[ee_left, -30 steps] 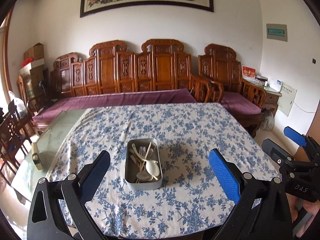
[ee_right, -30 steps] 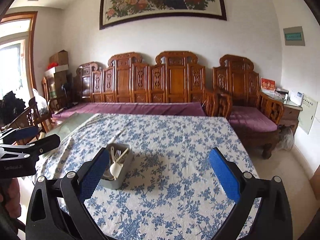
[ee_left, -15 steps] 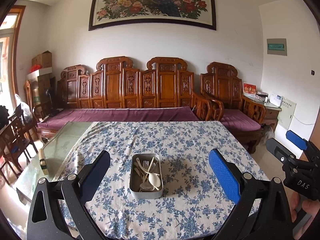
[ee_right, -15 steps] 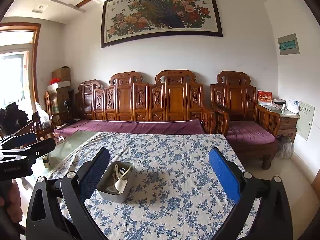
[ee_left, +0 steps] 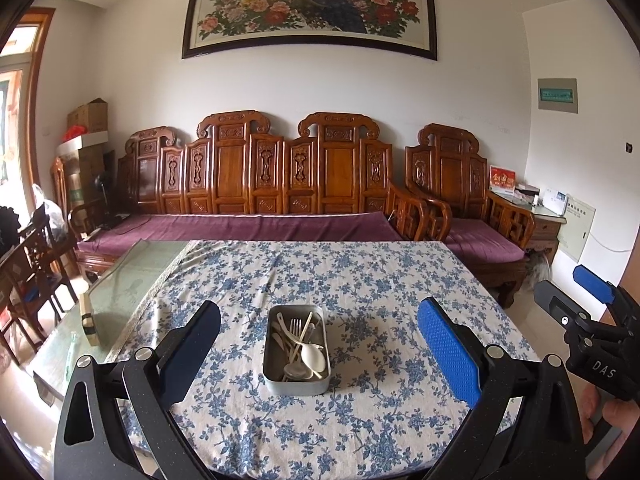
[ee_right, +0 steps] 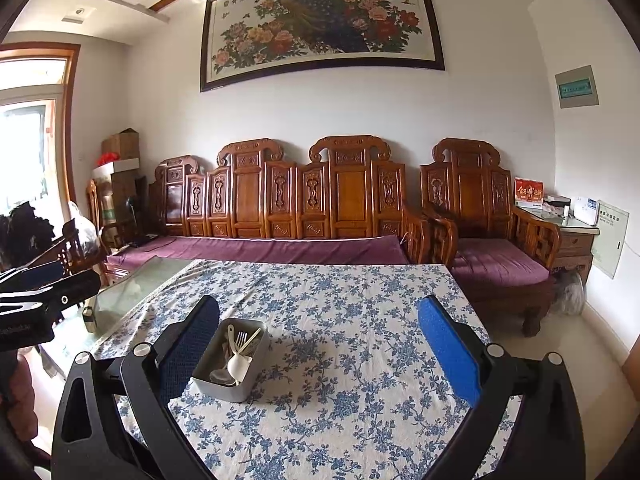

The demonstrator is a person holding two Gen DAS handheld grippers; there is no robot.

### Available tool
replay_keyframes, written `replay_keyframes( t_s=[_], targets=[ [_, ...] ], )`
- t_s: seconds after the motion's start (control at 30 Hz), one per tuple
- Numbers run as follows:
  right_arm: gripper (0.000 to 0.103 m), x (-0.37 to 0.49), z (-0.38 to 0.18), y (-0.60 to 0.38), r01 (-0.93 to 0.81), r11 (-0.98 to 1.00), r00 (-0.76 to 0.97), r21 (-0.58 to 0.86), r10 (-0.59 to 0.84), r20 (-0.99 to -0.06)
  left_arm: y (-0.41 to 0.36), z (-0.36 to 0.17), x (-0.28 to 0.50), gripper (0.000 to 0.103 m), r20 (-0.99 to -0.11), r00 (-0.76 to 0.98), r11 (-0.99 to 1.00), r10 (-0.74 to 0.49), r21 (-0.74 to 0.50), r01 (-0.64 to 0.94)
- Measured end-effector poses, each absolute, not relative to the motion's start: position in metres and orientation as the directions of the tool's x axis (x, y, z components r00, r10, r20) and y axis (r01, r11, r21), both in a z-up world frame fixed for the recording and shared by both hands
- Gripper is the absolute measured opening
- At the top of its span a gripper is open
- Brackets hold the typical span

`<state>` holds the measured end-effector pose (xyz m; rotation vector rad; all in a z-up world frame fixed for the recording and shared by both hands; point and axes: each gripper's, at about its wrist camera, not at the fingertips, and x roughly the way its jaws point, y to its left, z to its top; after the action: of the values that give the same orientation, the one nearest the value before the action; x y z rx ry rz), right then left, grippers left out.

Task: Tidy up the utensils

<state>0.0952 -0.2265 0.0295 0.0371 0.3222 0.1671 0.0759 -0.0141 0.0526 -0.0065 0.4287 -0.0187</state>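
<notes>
A grey metal tin [ee_left: 296, 384] [ee_right: 224, 386] sits on the blue-flowered tablecloth [ee_left: 360, 280] [ee_right: 352, 320]. It holds several pale utensils: a fork [ee_left: 295, 326], white spoons [ee_left: 312, 356] [ee_right: 237, 364] and chopsticks. My left gripper [ee_left: 318, 354] is open, held back from the table with the tin seen between its fingers, nothing in them. My right gripper [ee_right: 318, 354] is open too, empty, with the tin just inside its left finger [ee_right: 188, 348] in the view. Each gripper shows at the edge of the other's view.
The cloth leaves a glass strip [ee_left: 132, 284] of the table bare at the left, where a small box [ee_left: 89, 320] stands. A carved wooden sofa with purple cushions [ee_left: 256, 228] runs behind the table. An armchair [ee_left: 476, 216] and side cabinet [ee_left: 548, 224] are at the right.
Both grippers have pulled back and tilted up over the last second: the tin looks smaller and more of the wall and painting shows. Both stay open and empty.
</notes>
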Motion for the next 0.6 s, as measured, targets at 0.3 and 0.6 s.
replay_keyframes(
  t_s=[0.3, 0.6],
  targets=[
    [0.1, 0.0963, 0.0253, -0.2264, -0.16, 0.985, 0.933, 0.063, 0.172, -0.316, -0.014, 0.051, 0.0755, 0.095, -0.416, 0.909, 1.0, -0.022, -0.01, 0.019],
    [0.1, 0.0962, 0.0247, -0.2269, -0.161, 0.985, 0.932, 0.064, 0.173, -0.318, -0.0158, 0.0493, 0.0758, 0.095, -0.419, 0.908, 1.0, -0.023, -0.01, 0.021]
  ],
)
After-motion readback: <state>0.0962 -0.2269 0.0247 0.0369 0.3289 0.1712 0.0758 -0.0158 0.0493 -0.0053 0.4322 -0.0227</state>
